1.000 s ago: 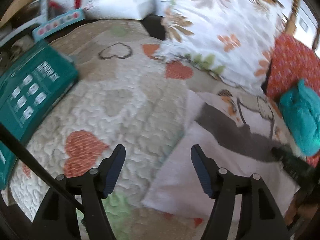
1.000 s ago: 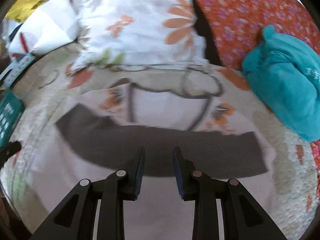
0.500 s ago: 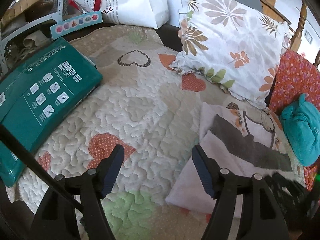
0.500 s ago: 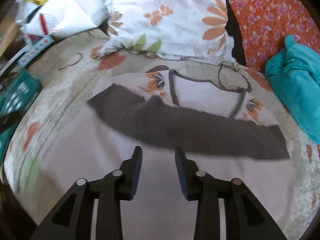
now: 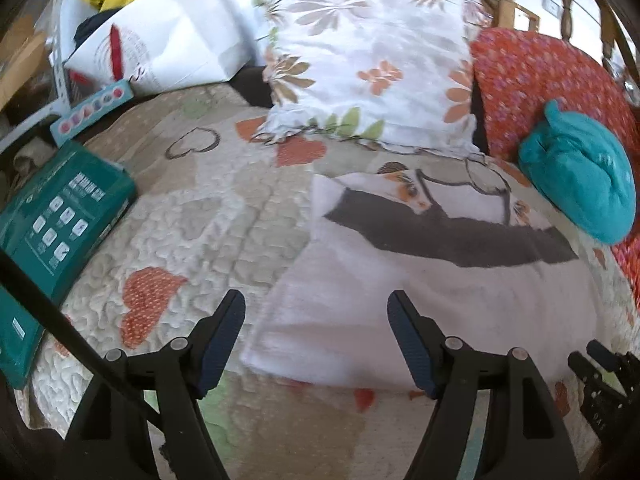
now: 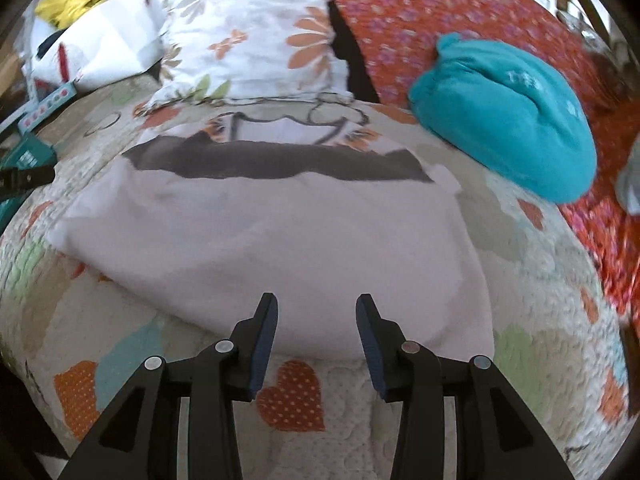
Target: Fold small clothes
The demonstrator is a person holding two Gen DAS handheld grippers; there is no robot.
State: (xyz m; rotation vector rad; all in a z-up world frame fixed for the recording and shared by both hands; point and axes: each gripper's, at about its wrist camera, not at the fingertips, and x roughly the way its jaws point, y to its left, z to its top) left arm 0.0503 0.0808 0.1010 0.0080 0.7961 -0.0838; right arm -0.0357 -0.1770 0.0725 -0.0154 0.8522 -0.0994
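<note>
A folded white garment (image 6: 280,232) with a dark band lies flat on the heart-print quilt (image 5: 208,216). The right gripper (image 6: 316,316) hovers at its near hem, jaws apart and empty; the left gripper (image 5: 316,312) gapes wide above its near-left corner. Motion blur obscures the fabric's edges.

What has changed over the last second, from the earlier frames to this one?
The right gripper has pulled back from over the white garment to its near edge, and its jaws stand wider apart. The left gripper has swung right, so the garment's left edge now lies between its open jaws. Nothing was gripped. The garment, floral pillow and teal bundle lie as before.
</note>
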